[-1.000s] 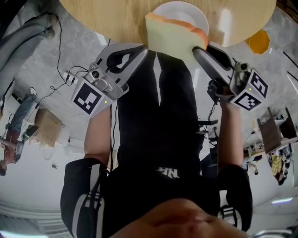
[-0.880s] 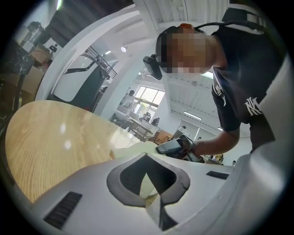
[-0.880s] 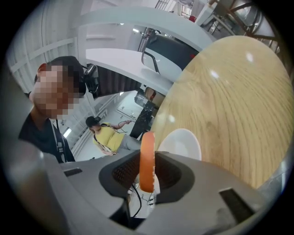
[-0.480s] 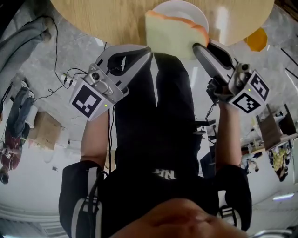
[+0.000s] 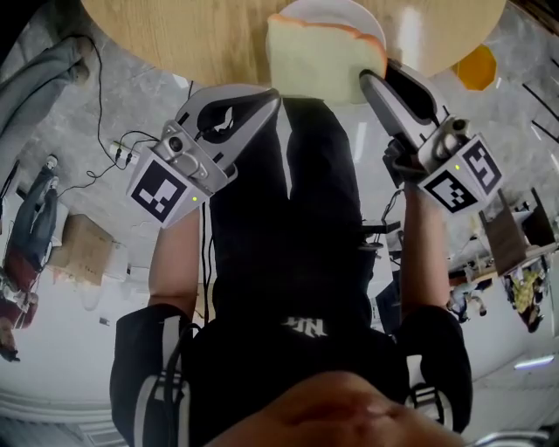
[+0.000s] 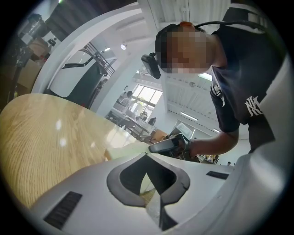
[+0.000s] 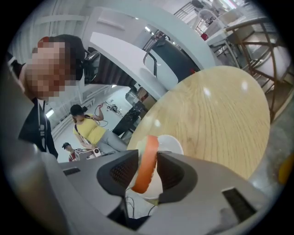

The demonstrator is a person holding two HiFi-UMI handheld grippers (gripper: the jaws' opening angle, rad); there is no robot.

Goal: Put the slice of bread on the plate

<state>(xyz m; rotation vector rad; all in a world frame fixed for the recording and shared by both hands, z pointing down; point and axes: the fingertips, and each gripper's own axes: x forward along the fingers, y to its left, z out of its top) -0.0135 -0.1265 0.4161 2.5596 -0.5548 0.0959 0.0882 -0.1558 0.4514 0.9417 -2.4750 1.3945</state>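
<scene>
A slice of bread (image 5: pixel 314 61) with an orange-brown crust stands on edge over the near rim of the white plate (image 5: pixel 354 12) on the round wooden table (image 5: pixel 175 35). My right gripper (image 5: pixel 384 77) has the slice's right end between its jaws, which are opening. In the right gripper view the crust (image 7: pixel 146 165) leans loose between the pads (image 7: pixel 123 170), with the plate (image 7: pixel 172 144) beyond. My left gripper (image 5: pixel 273 94) hangs shut and empty just left of the slice, by the table's edge. The left gripper view shows the pale slice (image 6: pixel 126 151) past its closed tips.
An orange object (image 5: pixel 479 68) lies on the floor right of the table. Cables (image 5: pixel 113 131) and a cardboard box (image 5: pixel 83 240) are on the floor at the left. A person in a yellow shirt (image 7: pixel 89 131) stands beyond the table, and chairs (image 7: pixel 257 41) are at the far right.
The right gripper has rolled a little and its jaws stand wider around the bread. The slice stays over the plate's near rim. The left gripper has barely moved.
</scene>
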